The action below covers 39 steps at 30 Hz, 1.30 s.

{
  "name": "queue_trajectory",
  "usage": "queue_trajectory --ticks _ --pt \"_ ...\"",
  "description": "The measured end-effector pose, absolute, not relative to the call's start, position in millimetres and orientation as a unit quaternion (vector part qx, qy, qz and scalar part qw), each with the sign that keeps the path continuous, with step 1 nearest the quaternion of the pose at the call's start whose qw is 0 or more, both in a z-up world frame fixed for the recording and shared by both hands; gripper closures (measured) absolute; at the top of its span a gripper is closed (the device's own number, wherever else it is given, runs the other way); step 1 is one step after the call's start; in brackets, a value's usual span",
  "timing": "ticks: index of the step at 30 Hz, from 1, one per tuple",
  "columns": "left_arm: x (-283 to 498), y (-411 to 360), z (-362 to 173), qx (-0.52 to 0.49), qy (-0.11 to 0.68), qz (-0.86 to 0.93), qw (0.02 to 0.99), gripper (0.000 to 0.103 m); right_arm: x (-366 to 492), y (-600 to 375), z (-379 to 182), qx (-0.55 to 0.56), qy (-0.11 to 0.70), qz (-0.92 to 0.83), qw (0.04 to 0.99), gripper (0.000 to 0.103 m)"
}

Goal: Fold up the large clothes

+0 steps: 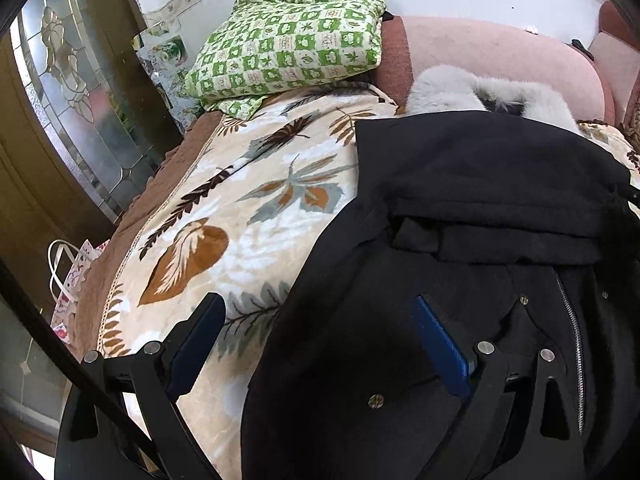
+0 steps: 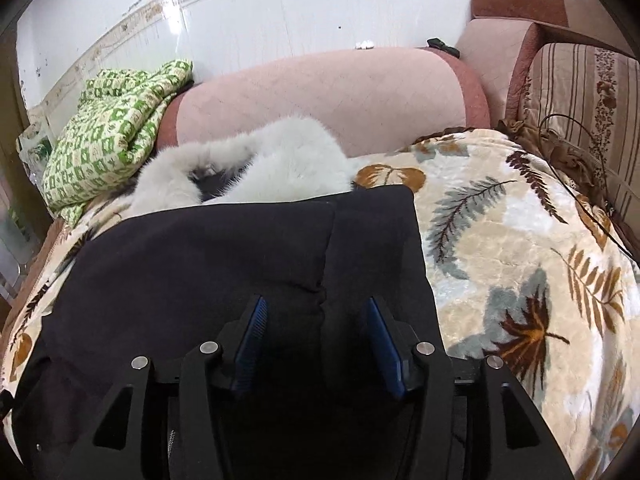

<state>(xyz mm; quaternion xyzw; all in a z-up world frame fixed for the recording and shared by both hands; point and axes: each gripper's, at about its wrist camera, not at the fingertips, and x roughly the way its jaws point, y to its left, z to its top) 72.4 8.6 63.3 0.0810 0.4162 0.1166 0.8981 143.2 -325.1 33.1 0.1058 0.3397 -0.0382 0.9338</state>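
A large black coat [image 1: 460, 208] with a white fur collar [image 1: 452, 88] lies partly folded on a leaf-patterned blanket [image 1: 248, 208] on a sofa. Its zipper [image 1: 576, 340] and snap buttons show at the right. My left gripper [image 1: 320, 312] is open and hovers over the coat's left edge, with nothing between its pads. In the right wrist view the coat [image 2: 224, 248] fills the lower middle, with the fur collar [image 2: 248, 168] behind it. My right gripper [image 2: 316, 308] is open above the coat's folded right part and holds nothing.
A green checked folded quilt [image 1: 288, 44] rests at the sofa's left end against the pink backrest [image 2: 320, 96]. A striped cushion [image 2: 580, 112] lies at the right. A glass door [image 1: 80, 92] and a paper bag [image 1: 68, 276] stand left of the sofa.
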Motion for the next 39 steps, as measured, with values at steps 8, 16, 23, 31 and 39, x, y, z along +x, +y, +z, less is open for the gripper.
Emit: queue_trajectory --ticks 8,16,23,31,39 --pt "54 31 64 0.052 0.425 0.124 0.895 0.009 117 -313 41 0.108 0.316 -0.049 0.941 0.04" --pt "45 58 55 -0.007 0.432 0.121 0.893 0.009 101 -271 35 0.059 0.335 -0.038 0.939 0.039" --pt "60 73 28 -0.042 0.441 0.103 0.89 0.009 114 -225 38 -0.001 0.358 -0.023 0.933 0.039" --pt "64 98 1 -0.098 0.456 0.067 0.882 0.009 189 -168 9 -0.012 0.422 -0.024 0.906 0.039" --pt "70 108 -9 -0.145 0.479 0.038 0.865 0.009 185 -136 42 -0.072 0.378 -0.035 0.922 0.039"
